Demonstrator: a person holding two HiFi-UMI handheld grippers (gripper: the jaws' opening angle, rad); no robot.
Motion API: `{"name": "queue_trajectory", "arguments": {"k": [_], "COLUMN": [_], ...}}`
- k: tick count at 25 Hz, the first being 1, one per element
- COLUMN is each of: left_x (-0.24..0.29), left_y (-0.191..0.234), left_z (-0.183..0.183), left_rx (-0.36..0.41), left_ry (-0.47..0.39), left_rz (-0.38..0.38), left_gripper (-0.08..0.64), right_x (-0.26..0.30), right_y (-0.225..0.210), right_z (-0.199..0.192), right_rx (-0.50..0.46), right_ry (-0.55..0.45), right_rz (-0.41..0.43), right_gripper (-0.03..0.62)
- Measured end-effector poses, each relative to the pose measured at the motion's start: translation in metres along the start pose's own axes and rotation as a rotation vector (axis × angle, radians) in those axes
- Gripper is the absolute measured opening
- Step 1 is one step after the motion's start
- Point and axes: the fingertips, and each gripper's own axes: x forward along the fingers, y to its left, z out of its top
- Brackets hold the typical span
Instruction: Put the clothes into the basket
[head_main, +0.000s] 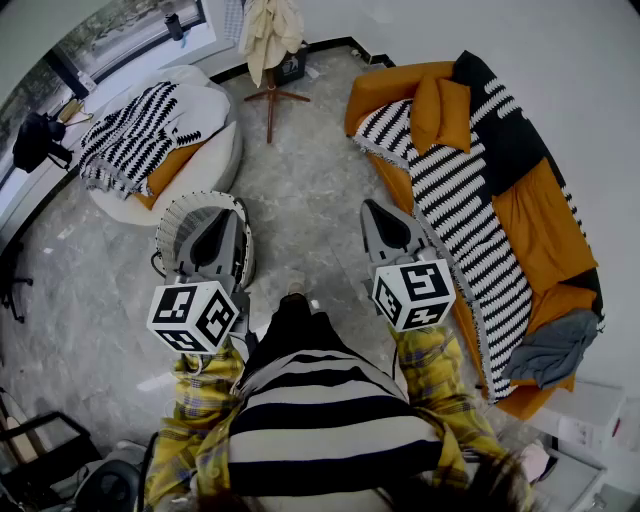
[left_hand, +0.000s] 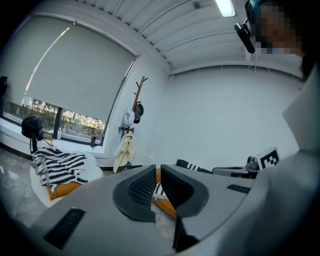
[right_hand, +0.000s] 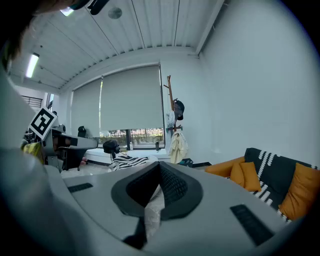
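A black-and-white striped garment (head_main: 135, 135) lies on a white round cushion seat at the upper left. It also shows as the striped garment (left_hand: 57, 165) and, far off, as the striped garment (right_hand: 127, 161). A grey garment (head_main: 555, 345) is draped on the near end of the orange sofa (head_main: 540, 225). The white wire basket (head_main: 178, 215) stands on the floor right under my left gripper (head_main: 230, 215). That gripper's jaws (left_hand: 156, 182) are shut with nothing in them. My right gripper (head_main: 373, 207) hovers beside the sofa, and it (right_hand: 159, 182) is shut and empty as well.
A wooden coat rack (head_main: 270, 95) with a cream garment (head_main: 268, 35) stands at the far wall. A striped blanket (head_main: 450, 190) and orange pillows (head_main: 440, 110) cover the sofa. A dark tripod device (head_main: 35, 140) stands by the window. The floor is grey stone.
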Motion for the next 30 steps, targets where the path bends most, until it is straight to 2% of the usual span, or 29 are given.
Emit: {"name": "queue_trajectory", "arguments": {"k": [17,30], "left_x": [0.122,0.193], "left_y": [0.074,0.110], "left_z": [0.048,0.089], "left_rx": [0.011,0.076], "left_ry": [0.002,-0.030], "left_rz": [-0.030,-0.042], "left_gripper": [0.040,0.040], "right_x": [0.144,0.239], "right_y": [-0.025,-0.038], "right_z": [0.057,0.093], "right_rx": [0.020,0.044], "right_ry": [-0.009,-0.052], "right_rz": [0.081,0.131], "right_gripper": [0.026,0.026]}}
